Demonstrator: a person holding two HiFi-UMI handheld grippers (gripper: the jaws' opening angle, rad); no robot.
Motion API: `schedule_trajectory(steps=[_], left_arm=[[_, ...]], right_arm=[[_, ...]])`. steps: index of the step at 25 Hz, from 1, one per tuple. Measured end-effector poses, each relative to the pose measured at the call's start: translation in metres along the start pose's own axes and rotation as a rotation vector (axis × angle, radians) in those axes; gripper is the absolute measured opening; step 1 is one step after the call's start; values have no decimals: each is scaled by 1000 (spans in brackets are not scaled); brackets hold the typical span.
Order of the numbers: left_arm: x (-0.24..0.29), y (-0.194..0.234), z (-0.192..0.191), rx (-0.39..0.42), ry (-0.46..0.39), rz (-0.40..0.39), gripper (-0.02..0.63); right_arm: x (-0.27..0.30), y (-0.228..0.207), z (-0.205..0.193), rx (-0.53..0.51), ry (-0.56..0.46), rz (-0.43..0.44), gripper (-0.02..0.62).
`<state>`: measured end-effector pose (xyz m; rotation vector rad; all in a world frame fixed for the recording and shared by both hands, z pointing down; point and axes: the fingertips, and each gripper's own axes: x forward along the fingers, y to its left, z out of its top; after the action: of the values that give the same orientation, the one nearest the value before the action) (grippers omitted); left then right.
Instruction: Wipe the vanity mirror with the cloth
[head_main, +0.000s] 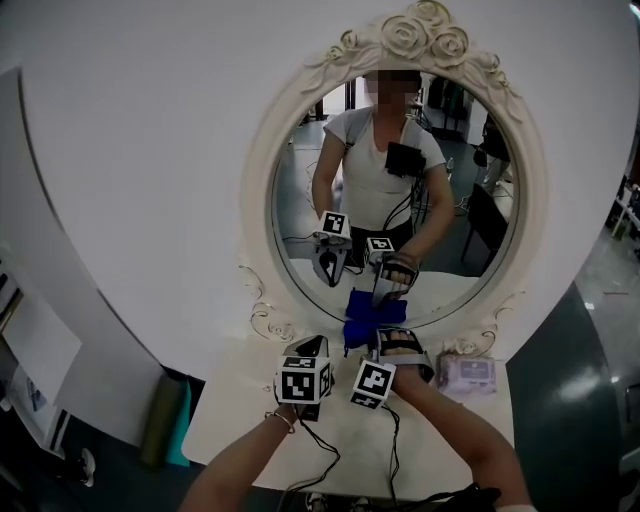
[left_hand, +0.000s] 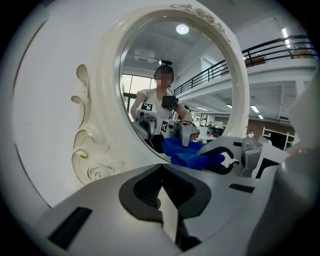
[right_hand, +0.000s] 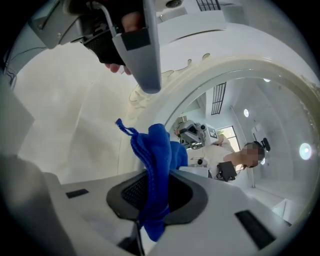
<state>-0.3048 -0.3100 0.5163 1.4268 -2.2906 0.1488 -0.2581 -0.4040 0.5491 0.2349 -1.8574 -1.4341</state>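
Fingers of the right gripper are clamped on a blue cloth, which runs up between their dark pads and bunches into a loose knot above them at the centre of the right gripper view. Fingers of the left gripper are pressed together with nothing between them, low in the centre of the left gripper view.

In the head view both grippers sit low in the middle of the frame, close side by side over a white worktop, each carrying its marker cube. The left gripper points up toward the lower rim of the vanity mirror, just left of the cloth. The right gripper holds the cloth against the bottom edge of the glass, where the blue fabric meets its own reflection. From the left gripper view the cloth shows at centre right, at the foot of the oval glass, with the right gripper behind it.

A pale packet lies on the worktop at lower right, just beside the scrolled foot of the frame.

Farther up, the oval glass fills the centre of the frame inside a cream frame topped with carved roses, and it reflects the person, both grippers and the cloth.
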Motion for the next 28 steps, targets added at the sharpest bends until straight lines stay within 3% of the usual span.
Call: schedule_trajectory(steps=[8, 12, 15, 18, 22, 26, 28], left_arm=[[3, 4, -13, -37, 16, -6, 9], [-1, 2, 19, -11, -37, -15, 9], [-9, -2, 64, 25, -118, -22, 9], [-17, -11, 120, 93, -203, -24, 9], [-42, -44, 212, 209, -347, -52, 9], [-79, -84, 301, 236, -485, -109, 9], [-96, -100, 339, 273, -547, -106, 9]], right_arm=[[5, 34, -1, -20, 4, 58, 71], [-11, 15, -1, 16, -38, 34, 71], [-43, -31, -2, 76, -99, -6, 71], [-84, -108, -9, 58, -130, -130, 71], [-140, -234, -31, 4, -104, -397, 71], [-202, -349, -50, -43, -69, -656, 71], [-224, -387, -54, -100, -48, -740, 71]])
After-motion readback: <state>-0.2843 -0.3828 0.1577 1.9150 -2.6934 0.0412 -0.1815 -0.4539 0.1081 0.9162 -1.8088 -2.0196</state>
